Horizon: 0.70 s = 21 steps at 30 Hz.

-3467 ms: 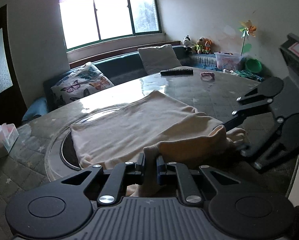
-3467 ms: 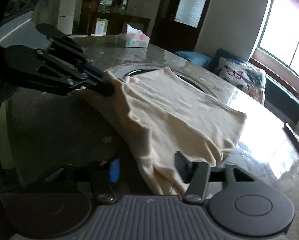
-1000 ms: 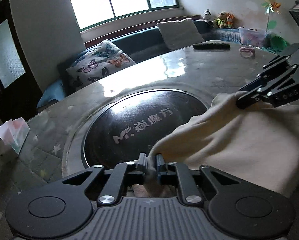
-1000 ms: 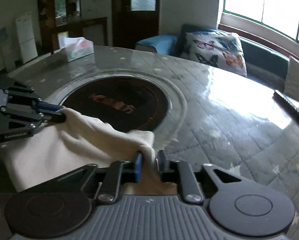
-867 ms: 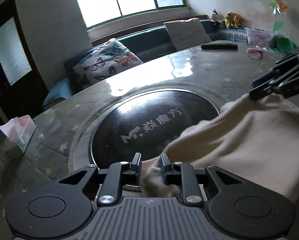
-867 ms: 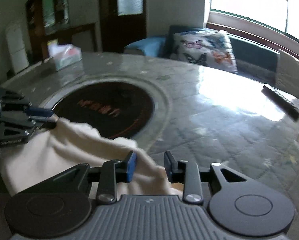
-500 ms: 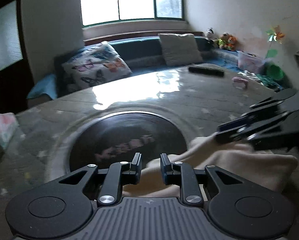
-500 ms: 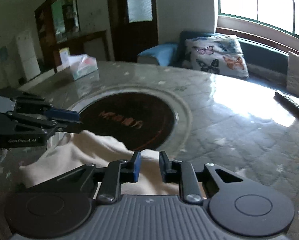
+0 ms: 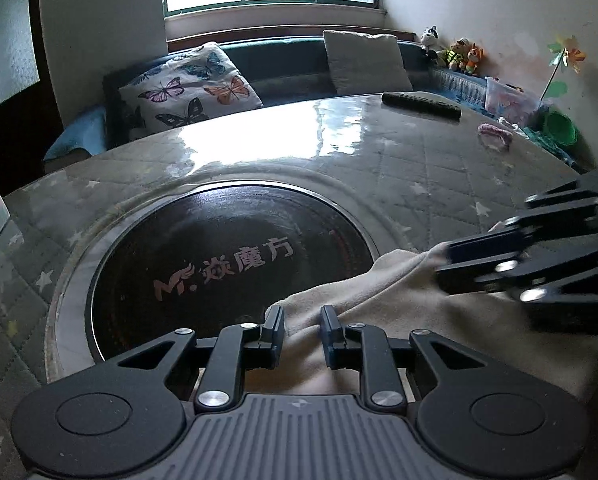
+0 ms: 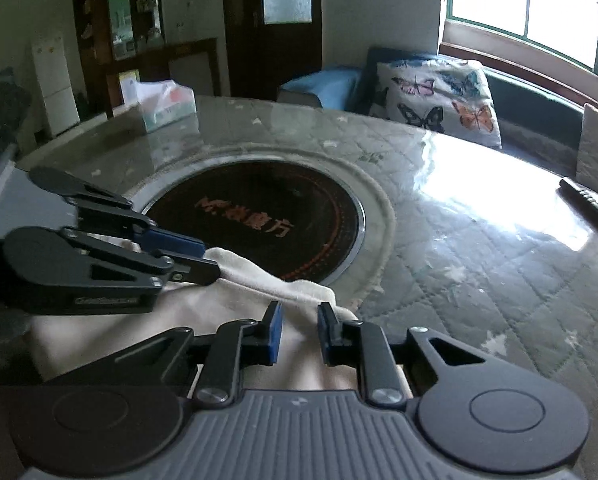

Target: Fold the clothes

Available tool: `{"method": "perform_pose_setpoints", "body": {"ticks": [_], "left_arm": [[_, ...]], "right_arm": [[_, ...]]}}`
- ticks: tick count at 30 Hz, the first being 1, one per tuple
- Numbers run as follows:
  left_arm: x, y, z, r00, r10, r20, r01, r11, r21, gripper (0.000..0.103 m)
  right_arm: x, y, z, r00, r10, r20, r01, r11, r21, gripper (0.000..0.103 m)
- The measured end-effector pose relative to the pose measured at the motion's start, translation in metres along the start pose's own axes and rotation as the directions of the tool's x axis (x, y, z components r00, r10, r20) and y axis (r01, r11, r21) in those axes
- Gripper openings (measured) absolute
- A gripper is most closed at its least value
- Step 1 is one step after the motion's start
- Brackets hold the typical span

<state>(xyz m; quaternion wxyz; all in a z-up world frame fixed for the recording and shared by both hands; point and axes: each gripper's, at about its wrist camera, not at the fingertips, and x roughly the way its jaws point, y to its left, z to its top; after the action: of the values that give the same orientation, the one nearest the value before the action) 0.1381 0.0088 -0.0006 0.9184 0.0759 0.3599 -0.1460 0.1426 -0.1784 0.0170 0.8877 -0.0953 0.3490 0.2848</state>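
Cloth lies bunched on table under both my fingers, left and right slightly parted, gripping nothing. Soft, light, floppy; best pinched at the far folded edge.

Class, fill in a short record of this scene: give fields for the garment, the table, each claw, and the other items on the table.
Garment: cream cloth, folded, at the table's near edge
Table: round, dark disc in its middle
Left claw: open over the cloth
Right claw: open over the cloth
Other items: remote, tissue box
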Motion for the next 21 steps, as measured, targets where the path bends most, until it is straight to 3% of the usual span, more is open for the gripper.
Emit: {"method": "perform_pose_setpoints", "body": {"ticks": [10,18,20,21], "left_arm": [[0.001,-0.002,-0.001,1.0,0.012,0.015,-0.012,1.0,-0.004,0.024],[-0.001,-0.008,-0.004,0.999,0.041,0.027,-0.041,0.999,0.011,0.025],[-0.001,-0.009,-0.004,0.998,0.047,0.031,-0.048,0.999,0.014,0.026],[-0.001,-0.009,-0.005,0.998,0.052,0.034,-0.052,0.999,0.015,0.028]], "right_arm": [[-0.05,-0.036,-0.038,0.996,-0.091,0.007,0.089,0.986,0.142,0.019],[-0.033,-0.05,-0.047,0.997,-0.073,-0.006,0.072,0.974,0.215,0.019],[-0.03,-0.05,-0.047,0.998,-0.07,-0.002,0.069,0.974,0.218,0.016],[-0.028,-0.05,-0.047,0.998,-0.069,0.0,0.067,0.973,0.219,0.008]]}}
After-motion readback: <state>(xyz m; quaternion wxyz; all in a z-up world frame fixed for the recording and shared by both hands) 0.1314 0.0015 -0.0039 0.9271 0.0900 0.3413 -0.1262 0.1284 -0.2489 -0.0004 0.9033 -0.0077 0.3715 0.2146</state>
